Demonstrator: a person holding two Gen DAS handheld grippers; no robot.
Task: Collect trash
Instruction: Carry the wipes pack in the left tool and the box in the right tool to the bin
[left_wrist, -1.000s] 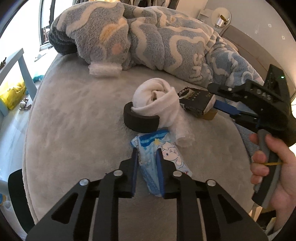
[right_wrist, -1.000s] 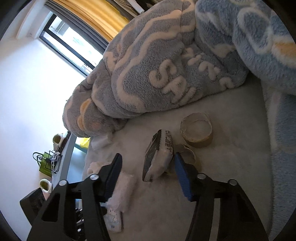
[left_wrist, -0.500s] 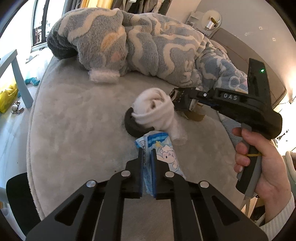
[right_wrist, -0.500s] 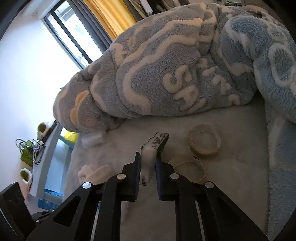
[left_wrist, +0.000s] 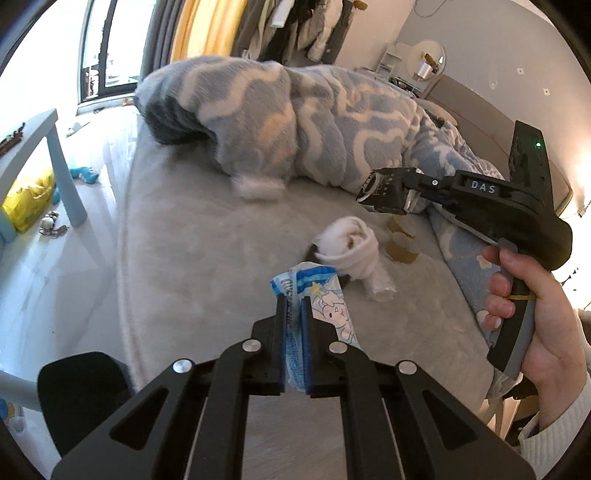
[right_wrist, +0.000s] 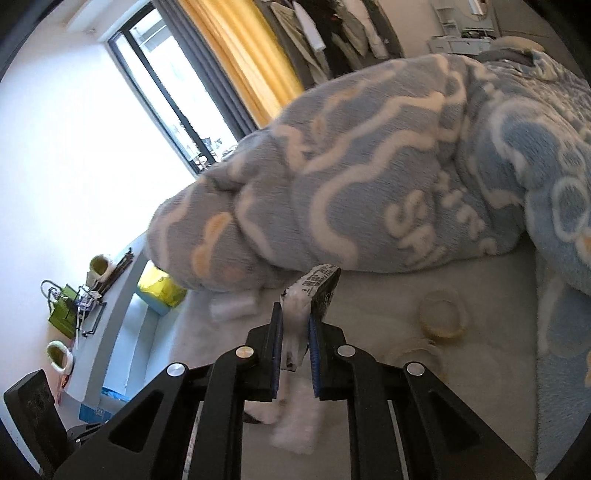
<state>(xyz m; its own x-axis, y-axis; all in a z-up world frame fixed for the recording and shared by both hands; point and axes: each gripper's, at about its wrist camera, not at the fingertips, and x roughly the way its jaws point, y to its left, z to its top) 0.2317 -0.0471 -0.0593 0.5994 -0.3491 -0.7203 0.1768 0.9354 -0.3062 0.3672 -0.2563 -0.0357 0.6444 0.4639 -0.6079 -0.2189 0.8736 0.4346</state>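
Note:
My left gripper (left_wrist: 294, 306) is shut on a blue and white cartoon wrapper (left_wrist: 325, 299) and holds it above the grey bed (left_wrist: 192, 251). My right gripper (right_wrist: 295, 317) is shut on a dark printed packet with white filling (right_wrist: 314, 288), lifted off the bed; it also shows in the left wrist view (left_wrist: 388, 194). A crumpled white tissue (left_wrist: 354, 243) lies on a black tape roll, mostly hidden, just beyond the left gripper. Two empty cardboard tape rings (left_wrist: 400, 245) lie on the bed, also in the right wrist view (right_wrist: 443, 314).
A blue and grey fleece blanket (left_wrist: 295, 125) is piled across the far side of the bed. A light blue table (left_wrist: 55, 155) and a yellow bag (left_wrist: 29, 195) stand on the floor to the left. A black chair back (left_wrist: 81, 391) is near the bed's front edge.
Both grippers have lifted up and back from the bed, each carrying its item. The tissue and tape rings stay on the bed, now farther away.

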